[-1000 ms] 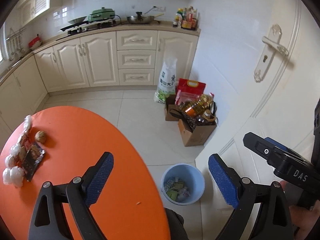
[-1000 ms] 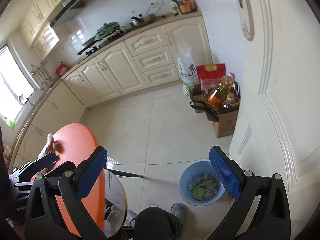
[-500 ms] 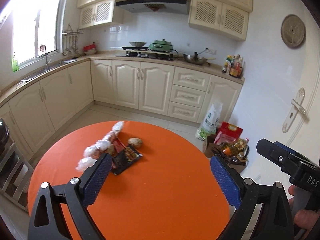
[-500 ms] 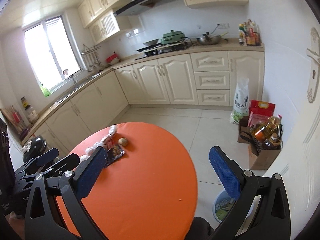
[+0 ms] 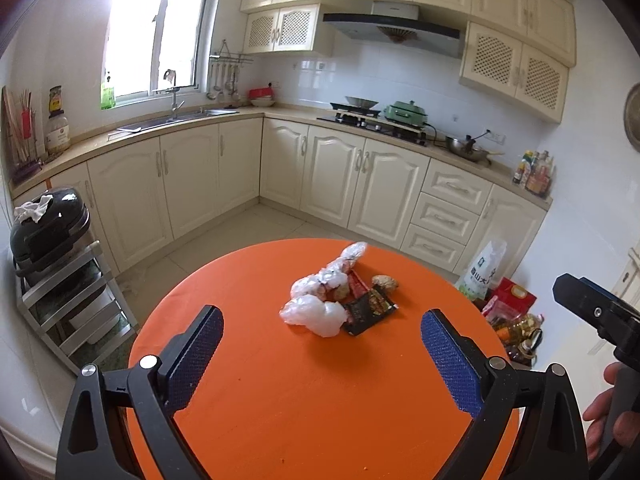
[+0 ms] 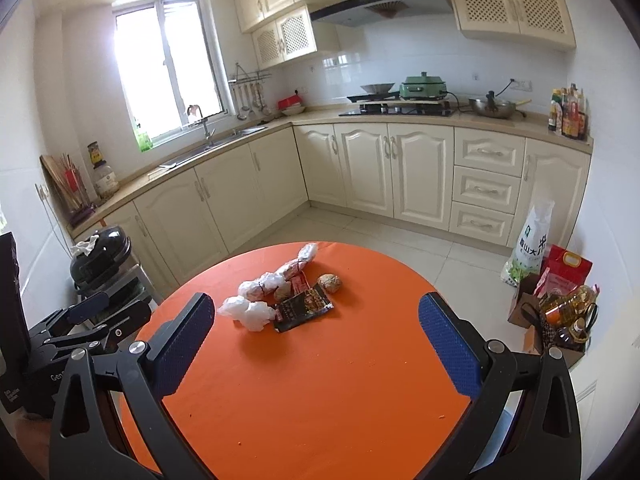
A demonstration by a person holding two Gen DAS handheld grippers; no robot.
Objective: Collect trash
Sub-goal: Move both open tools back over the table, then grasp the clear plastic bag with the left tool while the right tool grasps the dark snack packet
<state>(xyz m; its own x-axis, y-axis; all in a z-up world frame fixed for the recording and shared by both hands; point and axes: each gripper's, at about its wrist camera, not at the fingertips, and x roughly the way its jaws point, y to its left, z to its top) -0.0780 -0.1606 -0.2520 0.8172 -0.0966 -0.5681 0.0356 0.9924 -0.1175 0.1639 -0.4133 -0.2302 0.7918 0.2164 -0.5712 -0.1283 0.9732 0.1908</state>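
Note:
A heap of trash lies on the far half of the round orange table (image 5: pixel 304 392) (image 6: pixel 320 376): crumpled white plastic wads (image 5: pixel 314 312) (image 6: pixel 250 311), a dark snack wrapper (image 5: pixel 370 309) (image 6: pixel 304 306), a red wrapper (image 5: pixel 357 285) and a brown walnut-like lump (image 5: pixel 385 282) (image 6: pixel 329 282). My left gripper (image 5: pixel 322 354) hovers open above the near table, short of the heap, with nothing between its blue pads. My right gripper (image 6: pixel 316 346) is likewise open and empty, the heap ahead and slightly left of it.
Cream kitchen cabinets (image 5: pixel 360 176) line the far walls, with a stove and sink on the counter. A metal rack with a black cooker (image 5: pixel 48 232) stands left of the table. A rice bag (image 6: pixel 530 246) and a box of oil bottles (image 6: pixel 560 312) sit on the floor at right.
Both cameras have swung up from the floor and blue bin to face the table; the trash heap now sits centred ahead. Both grippers stayed open.

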